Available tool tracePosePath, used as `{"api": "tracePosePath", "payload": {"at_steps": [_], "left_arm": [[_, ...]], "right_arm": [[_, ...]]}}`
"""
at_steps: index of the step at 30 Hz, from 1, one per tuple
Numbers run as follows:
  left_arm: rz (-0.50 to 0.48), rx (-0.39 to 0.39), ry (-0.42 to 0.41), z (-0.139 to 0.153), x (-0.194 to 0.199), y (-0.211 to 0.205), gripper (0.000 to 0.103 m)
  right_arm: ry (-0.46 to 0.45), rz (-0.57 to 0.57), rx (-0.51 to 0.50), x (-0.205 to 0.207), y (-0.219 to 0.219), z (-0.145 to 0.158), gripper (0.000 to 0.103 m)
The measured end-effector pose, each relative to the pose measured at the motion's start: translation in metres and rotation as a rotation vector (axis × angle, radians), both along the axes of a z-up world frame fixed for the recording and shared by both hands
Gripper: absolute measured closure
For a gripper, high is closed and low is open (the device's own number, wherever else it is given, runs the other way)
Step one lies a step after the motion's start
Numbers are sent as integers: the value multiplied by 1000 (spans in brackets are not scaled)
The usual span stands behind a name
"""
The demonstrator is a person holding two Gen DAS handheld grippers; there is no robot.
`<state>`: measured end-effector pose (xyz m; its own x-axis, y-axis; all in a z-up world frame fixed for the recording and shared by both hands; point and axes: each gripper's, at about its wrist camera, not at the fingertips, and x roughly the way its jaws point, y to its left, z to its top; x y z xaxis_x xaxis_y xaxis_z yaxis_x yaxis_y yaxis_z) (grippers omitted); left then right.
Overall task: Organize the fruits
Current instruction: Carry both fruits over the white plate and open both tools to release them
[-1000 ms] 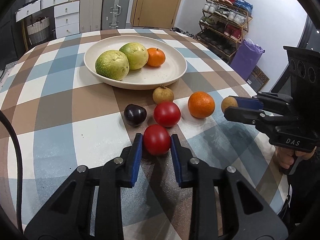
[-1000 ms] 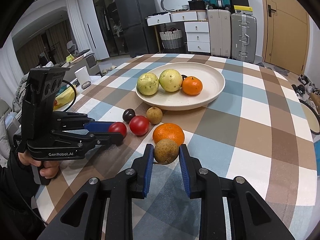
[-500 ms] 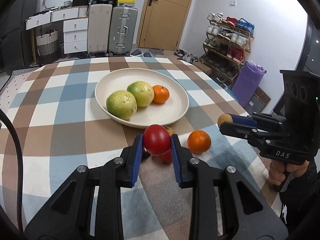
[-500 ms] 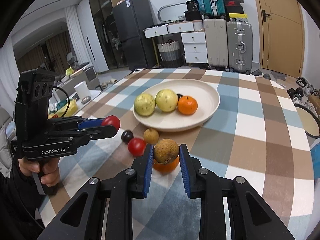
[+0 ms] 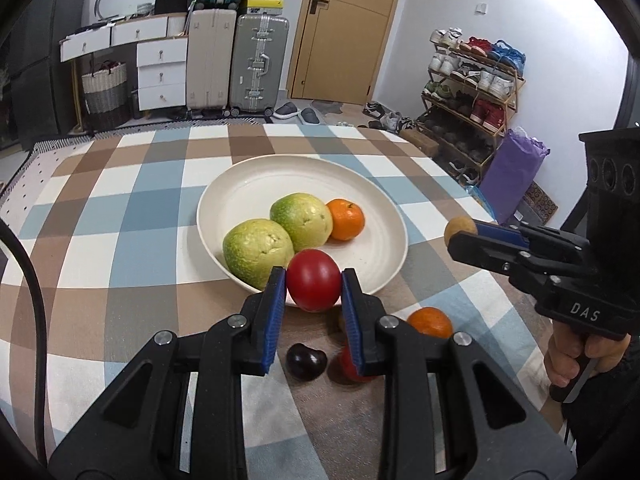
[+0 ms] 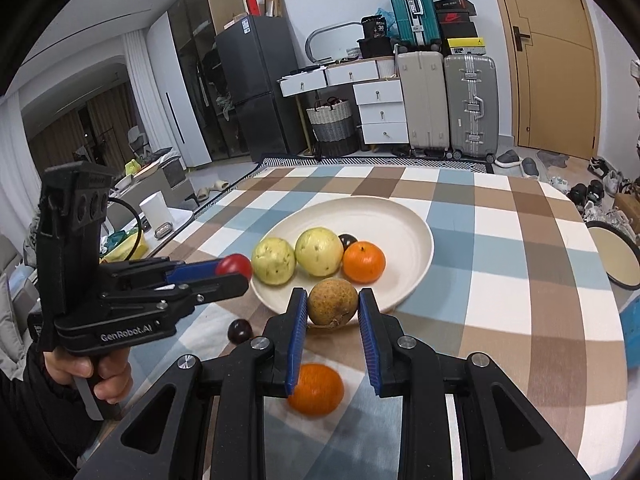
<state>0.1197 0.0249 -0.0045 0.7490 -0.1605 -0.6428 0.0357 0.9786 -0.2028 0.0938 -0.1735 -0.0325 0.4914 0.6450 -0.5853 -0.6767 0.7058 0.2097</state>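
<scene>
Hovering above table [image 5: 120, 240], red tomato [image 5: 313, 285] is clamped by left gripper [image 5: 313, 292]; brown round fruit [image 6: 333, 301] is clamped by right gripper [image 6: 333, 312], near plate [image 6: 408, 224] rim.

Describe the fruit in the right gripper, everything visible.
The brown fruit is small, roundish and tan, with rough, speckled, matte skin and a short dry stem at its underside. It is clamped between the blue pads of the right gripper, lifted off the checked tablecloth, in front of the near rim of the white plate. Only the pads touch it. From the left wrist view only its tip shows.
</scene>
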Motion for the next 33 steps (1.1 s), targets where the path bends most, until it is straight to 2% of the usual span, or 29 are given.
{"api": "tracePosePath", "payload": {"at_steps": [4, 13, 22, 27, 33], "left_arm": [[13, -12, 20, -8, 9, 7, 78], [-16, 23, 43, -16, 28, 5, 78], [-20, 31, 51, -20, 38, 7, 78], [10, 36, 78, -29, 50, 14, 78], [33, 48, 70, -32, 56, 20, 78]], "right_arm": [[5, 9, -9, 7, 9, -3, 77], [14, 30, -20, 24, 23, -6, 77], [62, 22, -27, 37, 28, -24, 77], [76, -1, -22, 45, 27, -29, 76], [96, -51, -24, 57, 21, -34, 76]]}}
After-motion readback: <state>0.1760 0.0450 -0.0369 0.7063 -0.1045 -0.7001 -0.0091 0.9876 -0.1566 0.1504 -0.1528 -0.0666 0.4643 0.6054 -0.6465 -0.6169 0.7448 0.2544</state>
